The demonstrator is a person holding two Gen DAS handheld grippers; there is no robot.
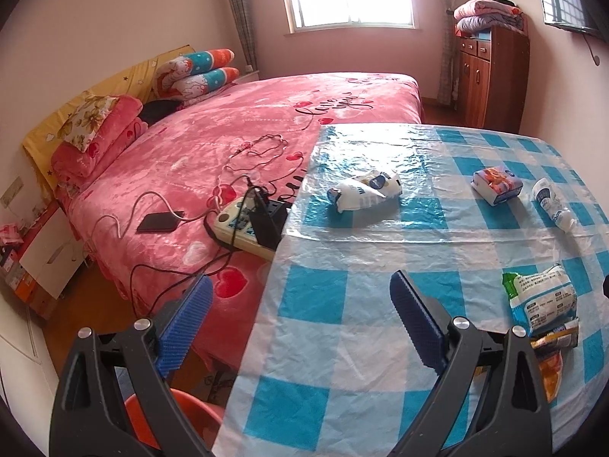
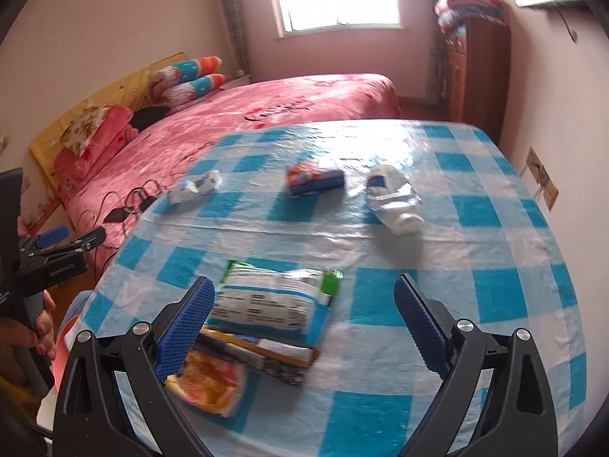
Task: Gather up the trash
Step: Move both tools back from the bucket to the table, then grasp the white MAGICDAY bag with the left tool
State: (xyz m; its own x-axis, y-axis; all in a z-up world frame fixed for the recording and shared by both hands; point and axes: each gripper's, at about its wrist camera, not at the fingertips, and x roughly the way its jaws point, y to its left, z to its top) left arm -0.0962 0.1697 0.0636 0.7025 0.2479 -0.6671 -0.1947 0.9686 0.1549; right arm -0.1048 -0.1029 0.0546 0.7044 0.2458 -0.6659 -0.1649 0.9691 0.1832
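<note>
Orange bucket [image 1: 182, 411] (left view only).

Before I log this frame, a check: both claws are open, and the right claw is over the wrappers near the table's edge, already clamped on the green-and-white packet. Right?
Not quite. The right claw is open above the wrappers, but it grips nothing: the green-and-white packet lies flat on the checkered table between spread fingers, as the right wrist view shows. The left claw is open too.
</note>
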